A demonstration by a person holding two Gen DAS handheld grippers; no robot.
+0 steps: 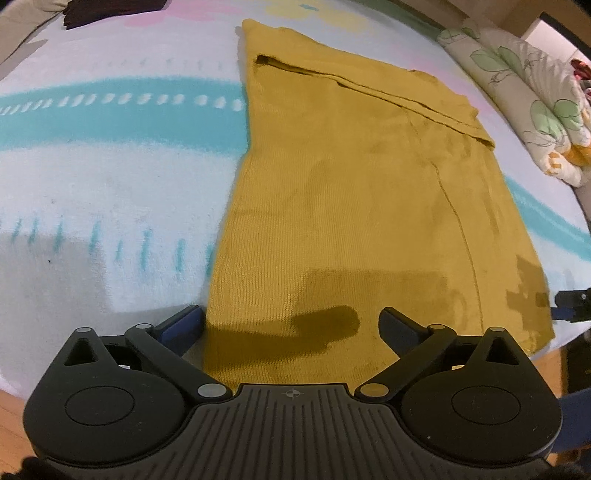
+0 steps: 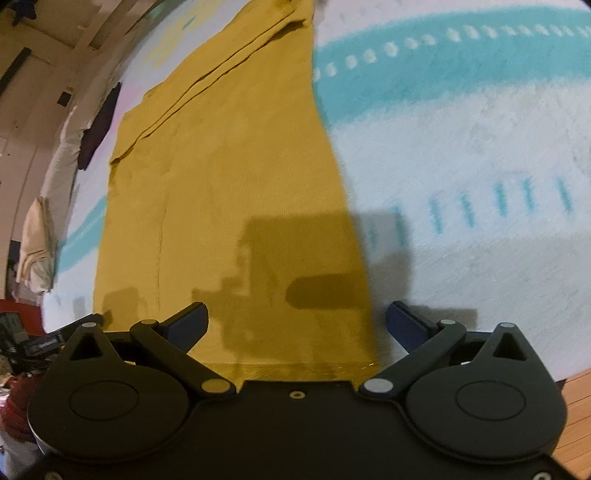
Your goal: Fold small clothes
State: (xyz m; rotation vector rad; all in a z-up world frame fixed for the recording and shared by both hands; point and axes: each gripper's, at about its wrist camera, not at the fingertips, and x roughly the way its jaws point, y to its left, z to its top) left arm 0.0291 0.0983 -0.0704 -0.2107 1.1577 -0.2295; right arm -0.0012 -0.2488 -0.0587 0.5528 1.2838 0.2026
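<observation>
Jaws of the left gripper (image 1: 291, 325) are standing wide over the mustard garment's (image 1: 351, 192) near hem, gripping nothing. Right gripper (image 2: 297, 325) jaws are likewise gaping, straddling its right edge. Beyond, the garment is lying flat on the bed (image 1: 110, 166).

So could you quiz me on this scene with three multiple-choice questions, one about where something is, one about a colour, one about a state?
1. Where does the dark folded cloth lie in the left wrist view?
A. far upper left of the bed
B. on the garment
C. on the floor

2. What colour is the knit garment?
A. red
B. mustard yellow
C. white

3. How do the left gripper's fingers stand?
A. clamped on the hem
B. spread wide, holding nothing
C. shut, empty

Answers: 1 A, the dark folded cloth sits at the far edge; 2 B, the knit garment is mustard; 3 B, the left gripper gapes over the hem.
</observation>
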